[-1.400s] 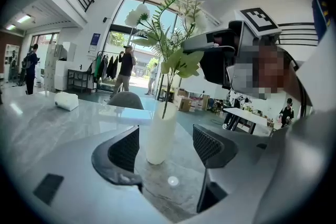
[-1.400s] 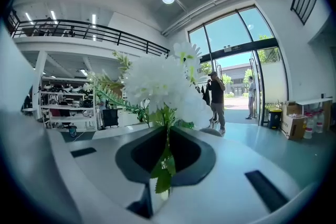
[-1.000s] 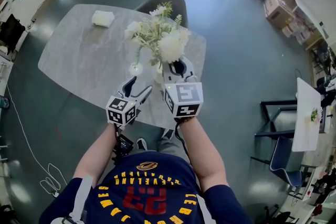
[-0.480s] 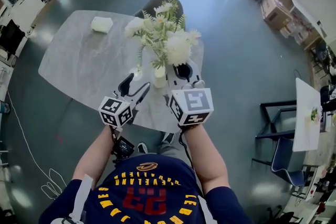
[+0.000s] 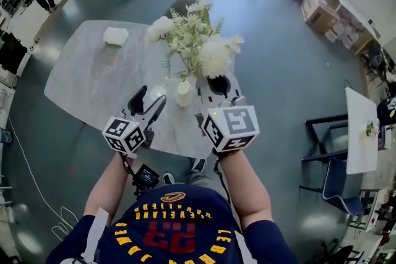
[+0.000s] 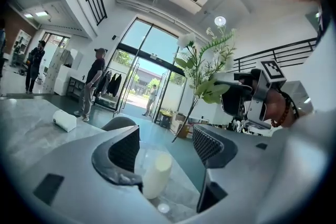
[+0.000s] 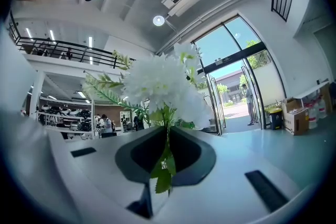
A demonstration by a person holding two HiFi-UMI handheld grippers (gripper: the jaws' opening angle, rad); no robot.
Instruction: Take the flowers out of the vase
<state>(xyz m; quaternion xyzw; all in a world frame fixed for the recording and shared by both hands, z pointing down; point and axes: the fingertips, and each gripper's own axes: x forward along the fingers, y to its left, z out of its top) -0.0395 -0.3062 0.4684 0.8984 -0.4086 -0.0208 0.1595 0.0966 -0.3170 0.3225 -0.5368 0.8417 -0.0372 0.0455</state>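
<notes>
In the head view, a white vase is seen standing on a grey marble table, near the table's close edge. The flowers, a bunch of white blooms with green sprigs, are held above and just behind the vase. The right gripper is raised at the foot of the bunch, to the right of the vase. The left gripper is held to the left of the vase, apart from it, with its jaws spread. A folded white cloth lies at the far left of the table, and a dark chair is set at the far side.

In the left gripper view, the jaws of the left gripper are shown wide apart. The vase is seen in the gap, closer to the left jaw, and is pressed by neither pad. The flowers are shown at the upper right, gripped by the right gripper. The lower end of a stem hangs in the air, clear of the vase mouth.

In the right gripper view, the jaws of the right gripper are closed on the green stems. The white blooms are spread just above the jaws, and a leaf hangs below them.
</notes>
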